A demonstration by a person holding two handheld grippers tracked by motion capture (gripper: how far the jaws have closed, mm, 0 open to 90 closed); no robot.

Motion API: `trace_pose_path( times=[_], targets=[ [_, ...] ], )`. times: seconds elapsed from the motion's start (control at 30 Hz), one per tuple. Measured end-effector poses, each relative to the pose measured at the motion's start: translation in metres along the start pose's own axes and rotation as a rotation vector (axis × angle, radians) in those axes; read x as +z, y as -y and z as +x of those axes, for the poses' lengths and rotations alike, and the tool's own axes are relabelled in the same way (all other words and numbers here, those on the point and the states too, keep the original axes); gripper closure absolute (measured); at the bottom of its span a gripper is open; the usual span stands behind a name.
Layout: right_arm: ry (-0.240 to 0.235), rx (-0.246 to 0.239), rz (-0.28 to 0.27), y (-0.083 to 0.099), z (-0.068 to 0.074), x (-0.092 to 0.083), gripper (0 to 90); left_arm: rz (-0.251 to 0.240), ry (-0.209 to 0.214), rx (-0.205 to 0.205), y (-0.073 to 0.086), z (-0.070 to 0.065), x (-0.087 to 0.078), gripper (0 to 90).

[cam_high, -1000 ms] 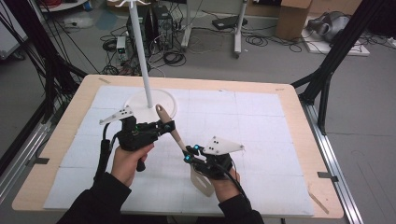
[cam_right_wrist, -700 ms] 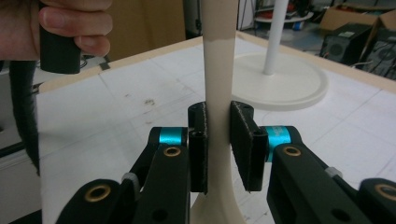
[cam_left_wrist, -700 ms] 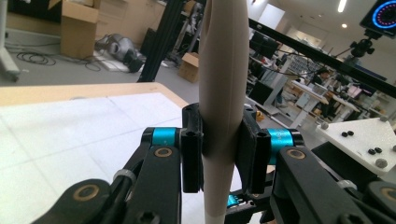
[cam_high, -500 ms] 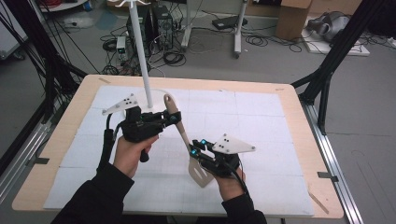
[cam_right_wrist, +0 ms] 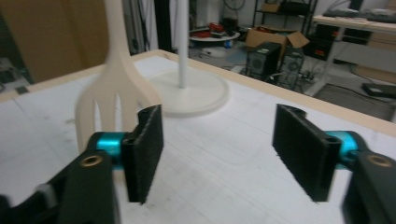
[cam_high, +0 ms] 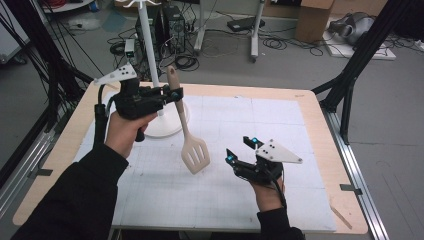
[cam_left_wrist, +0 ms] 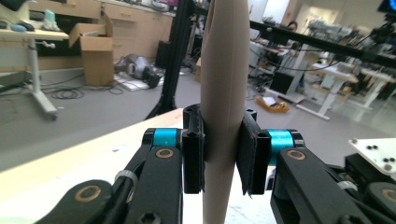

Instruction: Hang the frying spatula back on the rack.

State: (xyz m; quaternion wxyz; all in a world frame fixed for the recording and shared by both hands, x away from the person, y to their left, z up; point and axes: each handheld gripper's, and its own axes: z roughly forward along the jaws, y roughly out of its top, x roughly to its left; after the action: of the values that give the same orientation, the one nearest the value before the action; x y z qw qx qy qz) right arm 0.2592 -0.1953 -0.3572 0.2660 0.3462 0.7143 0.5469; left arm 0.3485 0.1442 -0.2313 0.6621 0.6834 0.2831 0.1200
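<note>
I see left gripper (cam_high: pixel 175 93) clamped on spatula (cam_high: pixel 186 131) handle, blade hanging below | handle top cut off in left gripper view | right gripper (cam_high: pixel 239 150) just opened, nothing between, spatula beside it

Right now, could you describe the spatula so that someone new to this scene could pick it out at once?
On the white mat covering the wooden table, find the white stand at the far left. Just beside it, the left gripper is shut on a pale beige spatula, hanging head down above the mat. Its slotted blade sets it apart.
</note>
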Motion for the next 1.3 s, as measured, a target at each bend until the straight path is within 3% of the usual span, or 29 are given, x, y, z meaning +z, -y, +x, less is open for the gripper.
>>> trace_pose_path(
  times=[0.13,0.27,0.73,0.9,1.1,1.3],
  targets=[
    [0.057,0.010,0.050,0.015,-0.018,-0.010,23.3,0.008,-0.017,0.033,-0.022,0.008,0.005,73.8],
    [0.076,0.012,0.049,0.020,-0.023,-0.011,21.3,0.005,-0.038,0.046,-0.040,0.017,0.011,73.8],
    [0.101,0.043,0.054,0.028,-0.035,-0.022,20.0,0.017,-0.116,0.035,-0.090,0.054,0.036,73.8],
    [0.097,0.046,0.054,0.030,-0.037,-0.023,20.0,0.034,-0.144,0.014,-0.095,0.066,0.043,73.8],
    [0.088,0.054,0.053,0.031,-0.036,-0.023,20.0,0.007,-0.168,-0.028,-0.096,0.078,0.043,73.8],
    [0.078,0.045,0.053,0.030,-0.035,-0.021,20.0,0.007,-0.182,-0.041,-0.098,0.083,0.045,73.8]
  ],
)
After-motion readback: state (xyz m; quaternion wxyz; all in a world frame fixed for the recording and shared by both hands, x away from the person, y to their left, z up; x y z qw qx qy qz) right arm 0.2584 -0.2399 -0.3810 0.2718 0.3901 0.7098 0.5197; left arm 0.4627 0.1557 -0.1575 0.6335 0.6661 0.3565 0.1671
